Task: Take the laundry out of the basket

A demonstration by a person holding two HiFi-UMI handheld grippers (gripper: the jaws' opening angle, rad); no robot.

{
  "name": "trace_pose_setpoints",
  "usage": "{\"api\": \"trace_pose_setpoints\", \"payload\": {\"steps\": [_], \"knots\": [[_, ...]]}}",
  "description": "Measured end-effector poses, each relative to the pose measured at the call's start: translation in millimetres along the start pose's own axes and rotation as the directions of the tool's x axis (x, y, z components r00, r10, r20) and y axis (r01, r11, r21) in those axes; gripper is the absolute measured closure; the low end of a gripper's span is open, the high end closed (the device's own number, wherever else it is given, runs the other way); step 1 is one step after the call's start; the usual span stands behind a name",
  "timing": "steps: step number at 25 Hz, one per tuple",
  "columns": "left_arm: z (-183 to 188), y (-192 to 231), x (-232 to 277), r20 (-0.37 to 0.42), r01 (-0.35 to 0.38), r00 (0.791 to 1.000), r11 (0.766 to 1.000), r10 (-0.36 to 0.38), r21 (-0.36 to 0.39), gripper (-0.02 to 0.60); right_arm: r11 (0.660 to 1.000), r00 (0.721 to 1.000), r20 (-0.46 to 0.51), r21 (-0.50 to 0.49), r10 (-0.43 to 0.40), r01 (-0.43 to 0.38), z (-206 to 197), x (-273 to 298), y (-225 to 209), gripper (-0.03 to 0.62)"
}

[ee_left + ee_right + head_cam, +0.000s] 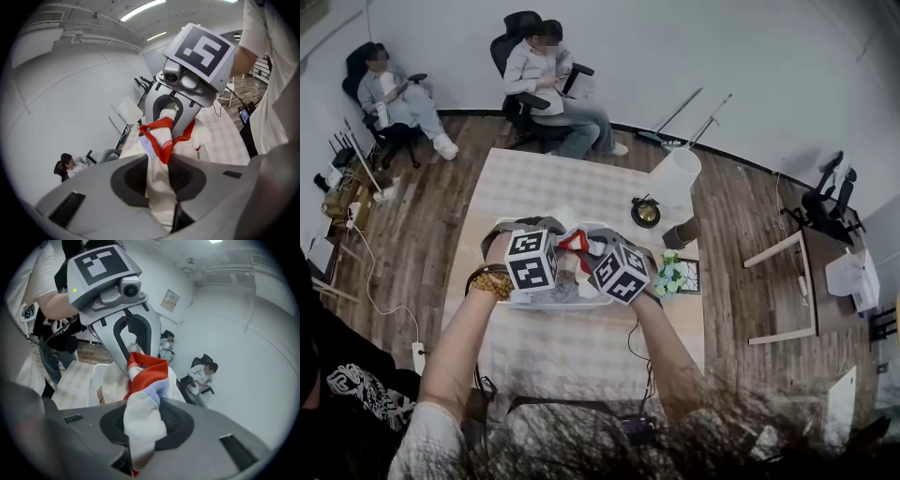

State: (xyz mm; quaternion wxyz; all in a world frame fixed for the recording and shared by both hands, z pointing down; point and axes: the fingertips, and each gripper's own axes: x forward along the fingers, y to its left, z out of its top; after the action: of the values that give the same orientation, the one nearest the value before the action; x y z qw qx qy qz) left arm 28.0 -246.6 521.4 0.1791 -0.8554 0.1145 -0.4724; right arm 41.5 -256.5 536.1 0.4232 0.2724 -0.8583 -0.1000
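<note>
A white laundry basket (546, 300) with grey and white clothes stands on the checked table (581, 183). Above it, a white garment with red trim and a pale blue patch (575, 242) is stretched between both grippers, which face each other. In the left gripper view my left gripper (159, 176) is shut on one end of the garment (161, 140), and the right gripper's marker cube (200, 52) shows opposite. My right gripper (143, 423) is shut on the other end of the garment (145, 380). In the head view the left cube (532, 260) and right cube (621, 272) hide the jaws.
On the table behind the basket are a dark round pot (645, 212), a white cylinder (675, 173) and a small bunch of flowers (673, 275). Two people sit in office chairs (520, 56) by the far wall. A wooden desk (787, 281) stands at the right.
</note>
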Motion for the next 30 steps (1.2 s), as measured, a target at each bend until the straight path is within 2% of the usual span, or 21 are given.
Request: {"api": "trace_pose_setpoints", "payload": {"steps": [9, 14, 18, 25, 28, 30], "knots": [[77, -21, 13, 0.117, 0.06, 0.991, 0.996, -0.068, 0.07, 0.472, 0.997, 0.994, -0.085, 0.025, -0.076, 0.078, -48, -65, -10, 0.51], [141, -40, 32, 0.194, 0.101, 0.973, 0.985, -0.127, 0.141, 0.472, 0.986, 0.982, -0.144, 0.094, -0.125, 0.14, -97, -113, -17, 0.509], [186, -65, 42, 0.269, 0.163, 0.941, 0.972, -0.204, 0.167, 0.48, 0.973, 0.973, -0.187, 0.156, -0.138, 0.168, -133, -142, -7, 0.497], [235, -107, 66, 0.299, 0.217, 0.909, 0.942, -0.29, 0.255, 0.483, 0.953, 0.96, -0.236, 0.225, -0.15, 0.204, -186, -182, 13, 0.496], [242, -122, 76, 0.288, 0.234, 0.905, 0.932, -0.313, 0.276, 0.483, 0.95, 0.958, -0.252, 0.241, -0.134, 0.196, -203, -188, 24, 0.496], [236, -134, 87, 0.258, 0.248, 0.91, 0.923, -0.326, 0.294, 0.483, 0.953, 0.959, -0.262, 0.248, -0.109, 0.176, -214, -183, 34, 0.496]]}}
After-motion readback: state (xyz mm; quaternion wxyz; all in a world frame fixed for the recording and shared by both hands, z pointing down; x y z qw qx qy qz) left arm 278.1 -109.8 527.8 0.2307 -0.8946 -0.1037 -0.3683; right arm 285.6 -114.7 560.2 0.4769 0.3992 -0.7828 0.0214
